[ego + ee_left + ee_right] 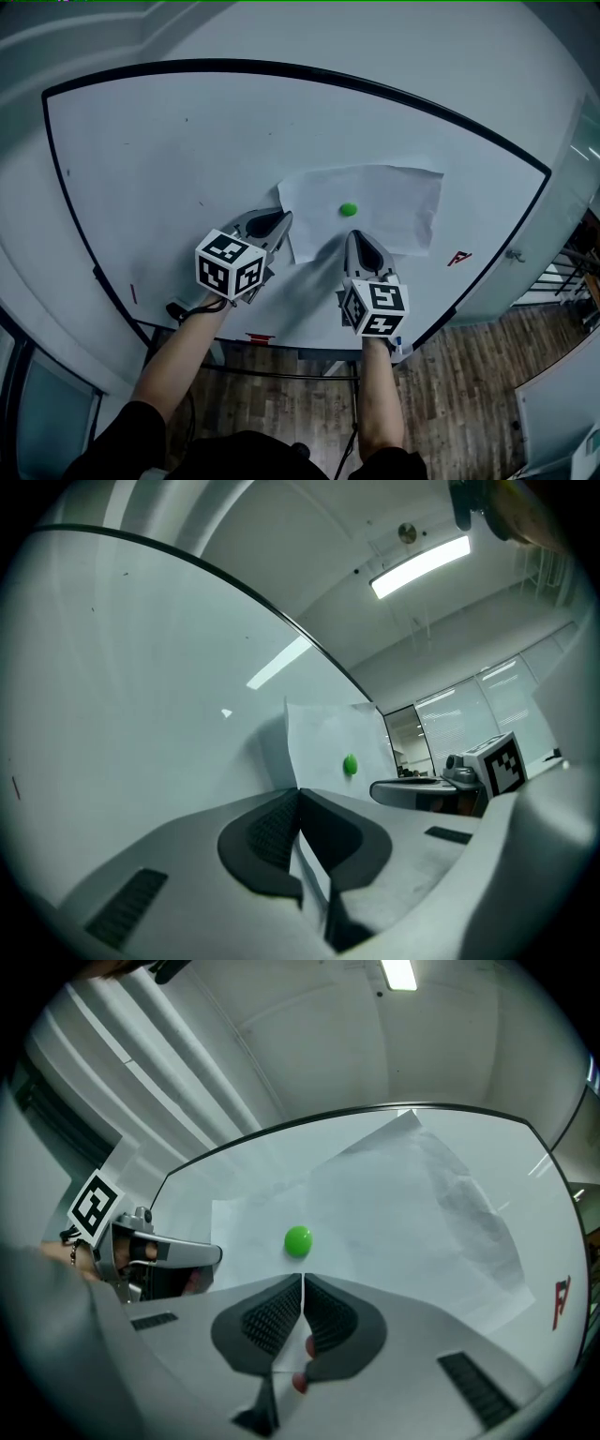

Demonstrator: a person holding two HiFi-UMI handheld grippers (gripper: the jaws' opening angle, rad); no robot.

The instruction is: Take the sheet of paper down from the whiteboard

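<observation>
A white sheet of paper point(375, 206) hangs on the whiteboard point(187, 159), pinned near its middle by a round green magnet point(348, 209). My left gripper point(281, 219) is shut on the sheet's lower left corner. In the left gripper view the paper point(328, 738) runs between the closed jaws point(298, 795), with the magnet point(350, 764) beyond. My right gripper point(353, 235) is shut on the sheet's bottom edge, just below the magnet. In the right gripper view the paper point(403, 1213) passes between the pads point(302, 1281), and the magnet point(298, 1240) sits just above them.
The whiteboard has a black frame point(487, 141) and a ledge along its bottom with a red marker point(260, 337). A red mark point(458, 258) is drawn right of the paper. Wood floor point(469, 394) lies below, and glass partitions stand at the right.
</observation>
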